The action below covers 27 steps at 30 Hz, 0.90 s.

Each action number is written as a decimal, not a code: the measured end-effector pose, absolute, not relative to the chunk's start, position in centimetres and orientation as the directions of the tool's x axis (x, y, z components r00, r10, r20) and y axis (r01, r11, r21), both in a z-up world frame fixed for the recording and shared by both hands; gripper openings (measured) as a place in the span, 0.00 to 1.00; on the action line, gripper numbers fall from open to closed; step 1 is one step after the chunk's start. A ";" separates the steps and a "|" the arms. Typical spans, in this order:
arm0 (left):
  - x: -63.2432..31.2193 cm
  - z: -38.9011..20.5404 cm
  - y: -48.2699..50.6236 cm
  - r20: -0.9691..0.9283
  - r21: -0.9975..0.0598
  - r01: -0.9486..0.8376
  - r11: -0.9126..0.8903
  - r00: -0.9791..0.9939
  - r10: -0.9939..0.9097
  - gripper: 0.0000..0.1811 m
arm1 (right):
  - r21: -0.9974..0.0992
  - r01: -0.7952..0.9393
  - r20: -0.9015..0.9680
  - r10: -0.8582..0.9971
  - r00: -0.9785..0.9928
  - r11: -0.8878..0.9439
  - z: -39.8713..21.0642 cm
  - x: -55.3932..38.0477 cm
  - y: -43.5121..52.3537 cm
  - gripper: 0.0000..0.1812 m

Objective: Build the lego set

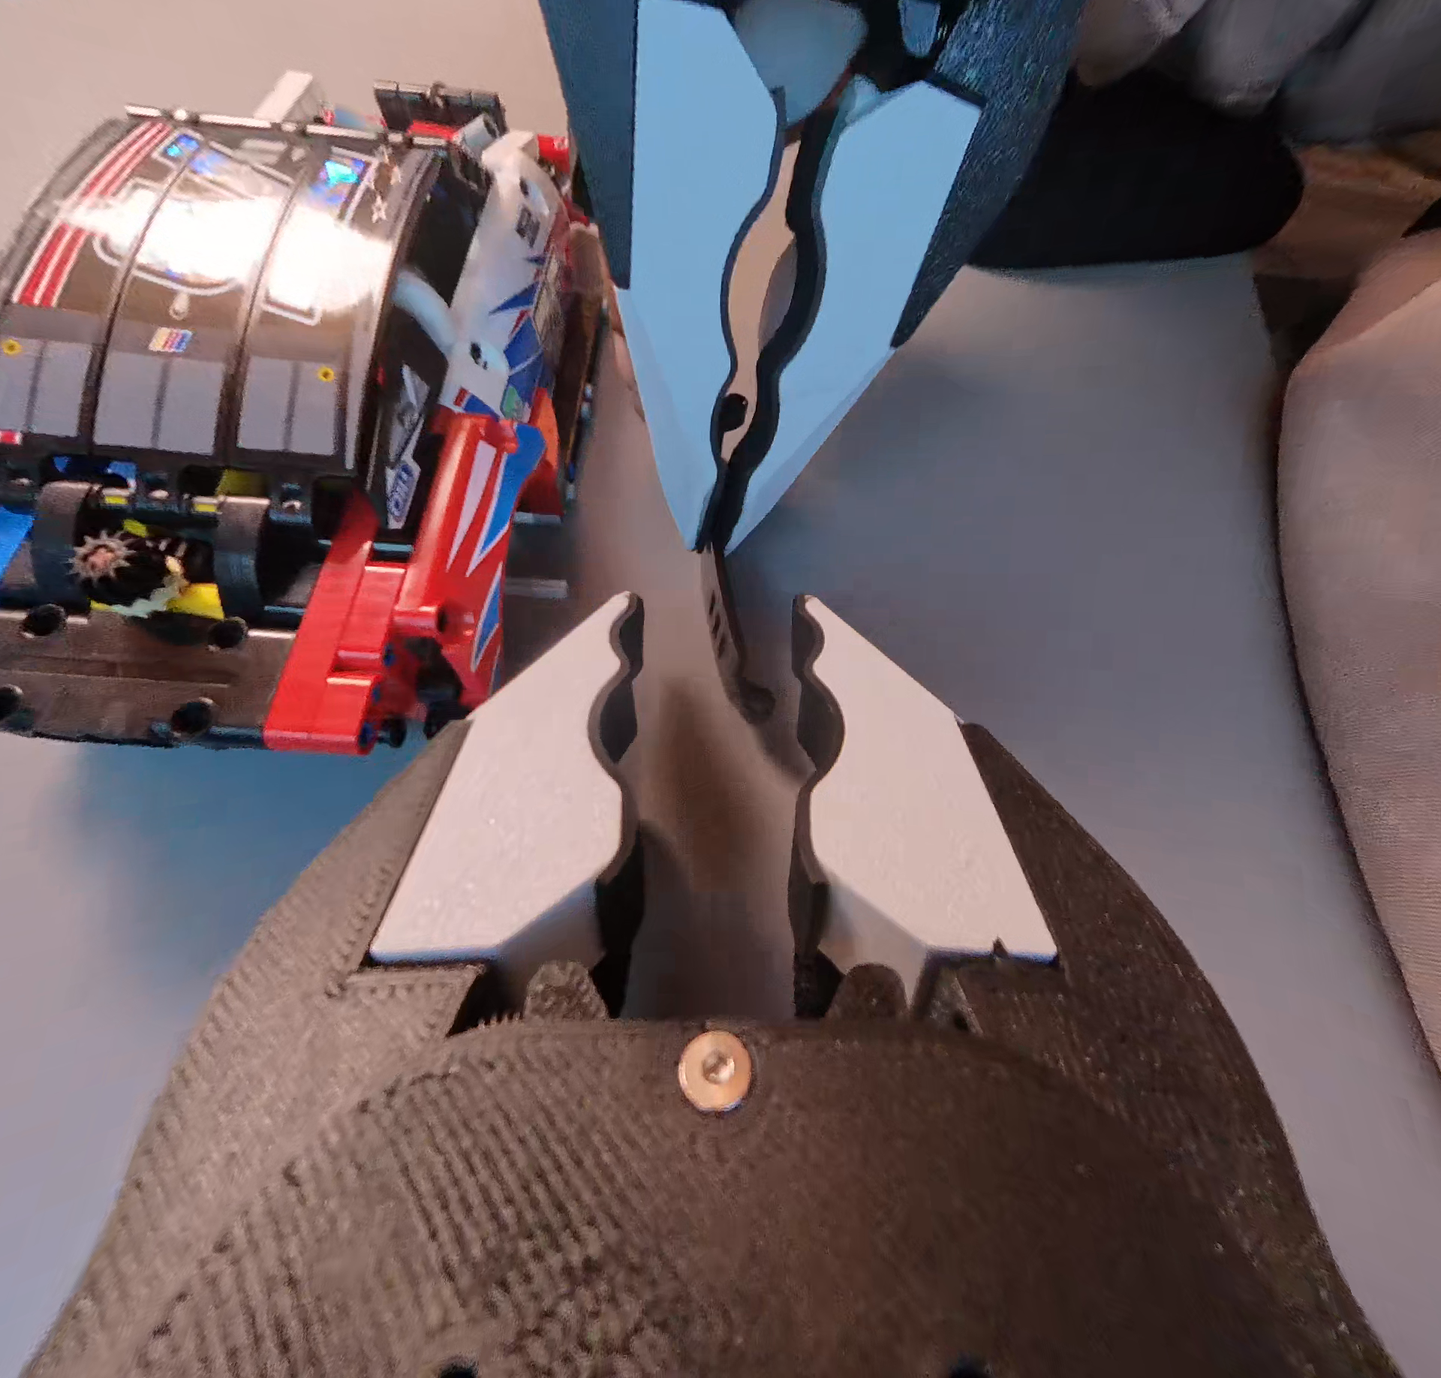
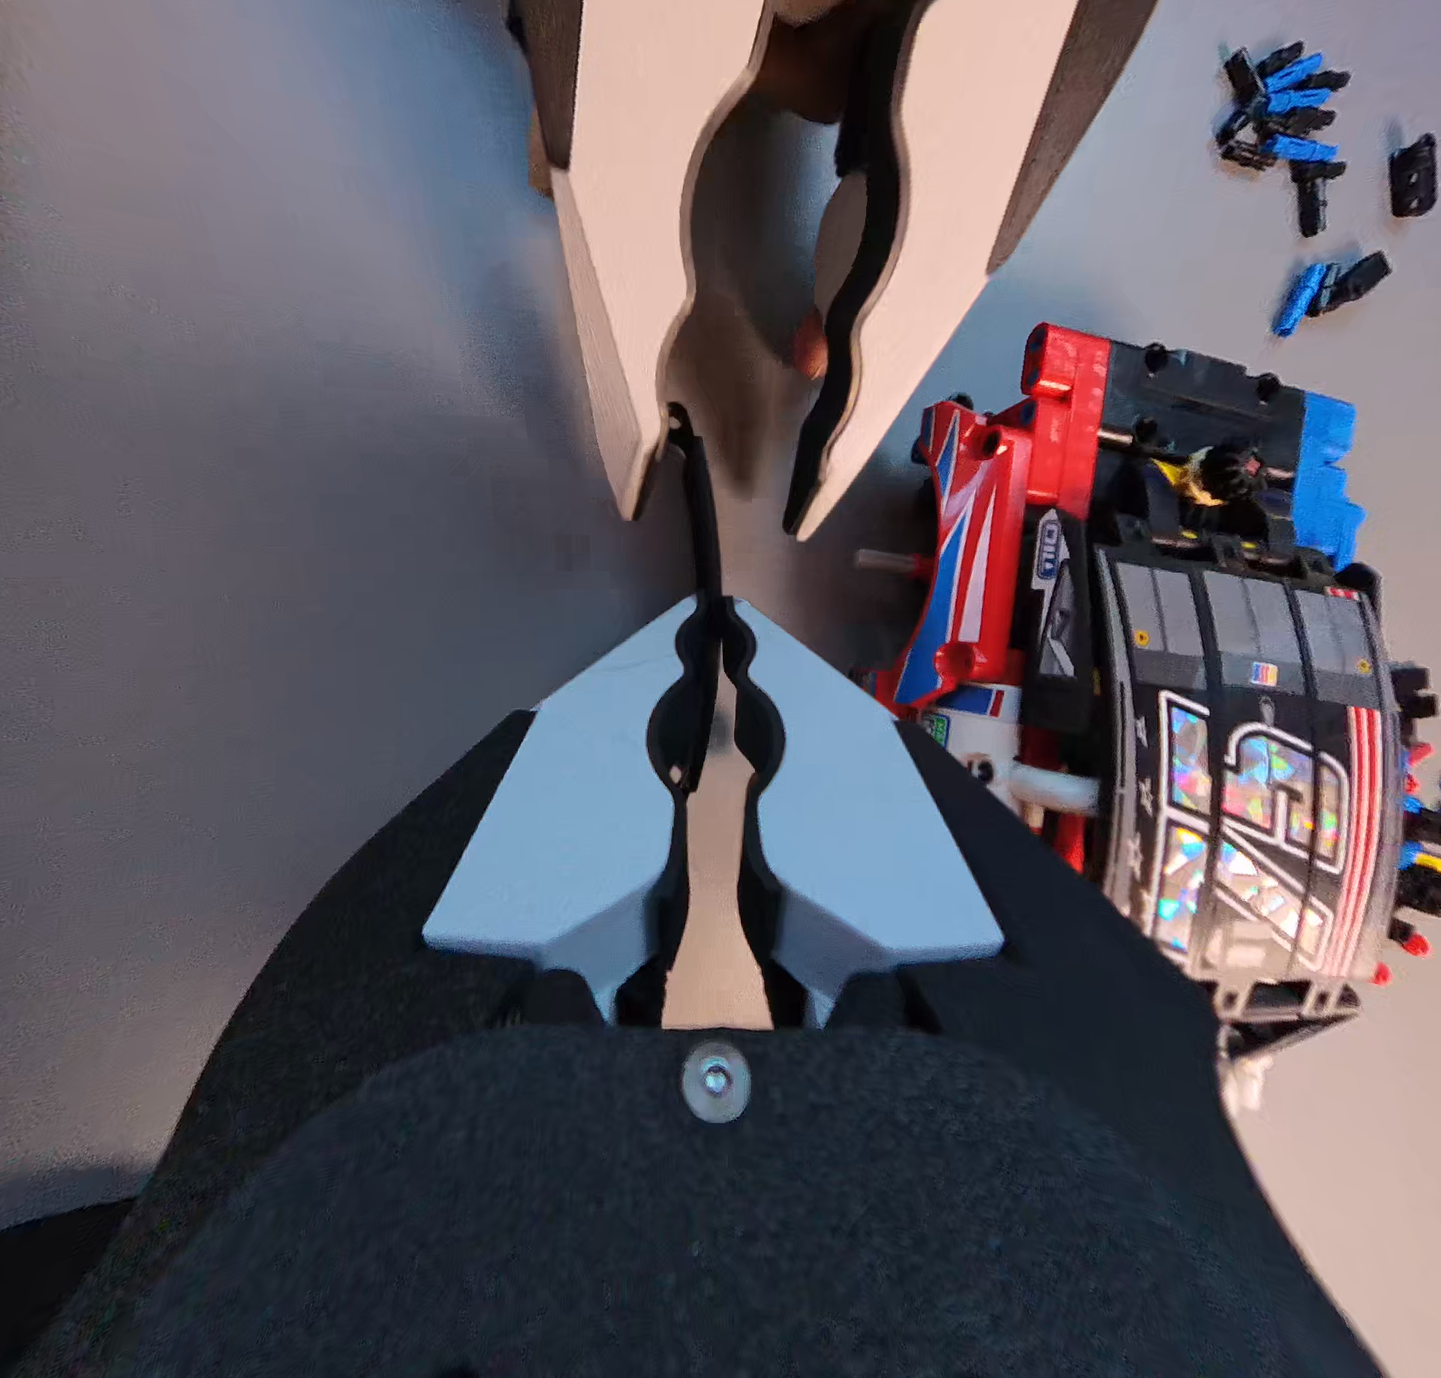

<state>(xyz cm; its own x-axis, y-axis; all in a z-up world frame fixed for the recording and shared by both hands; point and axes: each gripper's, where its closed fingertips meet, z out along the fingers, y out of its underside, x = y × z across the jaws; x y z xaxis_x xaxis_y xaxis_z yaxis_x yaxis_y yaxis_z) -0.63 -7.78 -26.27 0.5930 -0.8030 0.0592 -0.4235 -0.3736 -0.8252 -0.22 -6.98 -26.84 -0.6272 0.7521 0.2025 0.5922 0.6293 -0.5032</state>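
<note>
Left hand-held gripper spread; right hand-held gripper pinched, tip-to-tip.

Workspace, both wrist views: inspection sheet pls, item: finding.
Surface: plain grey table, bare apart from the items below.
Job's things: part-built lego car, red, blue and black, beside both grippers; thin black beam spanning between them.
Clutter: loose blue and black pins in a small heap beyond the car.
Grippers: right gripper jaws closed on the black beam; left gripper jaws apart around the beam's other end, which touches one finger.
Cables: nothing seen.
Surroundings: grey cushioned seat at the table edge in the left wrist view.
</note>
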 end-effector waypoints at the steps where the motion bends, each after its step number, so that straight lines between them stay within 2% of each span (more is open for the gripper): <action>1: -0.8 -26.6 -7.7 0.041 -0.813 -0.443 -0.378 0.604 -0.796 0.18 | -0.510 0.591 0.196 0.753 -0.628 0.625 -26.9 -0.5 -7.1 0.00; 4: -1.2 -27.2 -7.6 -0.015 -0.790 -0.490 -0.369 0.617 -0.787 0.10 | -0.517 0.586 0.219 0.758 -0.614 0.624 -27.1 -1.0 -6.9 0.01; 7: -1.9 -27.3 -7.1 -0.083 -0.783 -0.519 -0.343 0.634 -0.769 0.00 | -0.536 0.590 0.234 0.777 -0.584 0.604 -27.0 -1.0 -6.6 0.06; 11: -2.4 -27.2 -7.0 -0.090 -0.780 -0.520 -0.347 0.643 -0.761 0.00 | -0.631 0.568 0.196 0.817 -0.543 0.529 -24.4 0.1 -6.2 0.11; 15: -2.6 -26.7 -7.4 -0.071 -0.795 -0.510 -0.328 0.616 -0.784 0.00 | -0.742 0.505 0.226 0.874 -0.430 0.440 -19.2 1.1 -3.0 0.17; 16: -2.6 -26.4 -7.5 -0.055 -0.807 -0.494 -0.324 0.609 -0.791 0.00 | -0.747 0.507 0.248 0.888 -0.388 0.431 -18.3 1.2 -1.5 0.22; 19: -2.8 -25.4 -7.5 -0.020 -0.841 -0.443 -0.310 0.598 -0.801 0.00 | -0.674 0.591 0.315 0.897 -0.311 0.442 -18.6 1.7 3.6 0.43; 21: -3.1 -24.6 -7.4 -0.004 -0.864 -0.404 -0.301 0.604 -0.797 0.00 | -0.628 0.650 0.280 0.904 -0.324 0.427 -20.1 1.6 5.3 0.55; 22: -3.3 -24.0 -7.4 0.007 -0.879 -0.375 -0.293 0.605 -0.796 0.00 | -0.610 0.665 0.263 0.902 -0.342 0.430 -21.0 1.3 5.7 0.59; 27: -6.8 -19.5 -5.3 0.075 -0.965 -0.121 -0.234 0.725 -0.685 0.00 | -0.524 0.710 0.185 0.877 -0.444 0.470 -24.9 0.0 5.4 0.61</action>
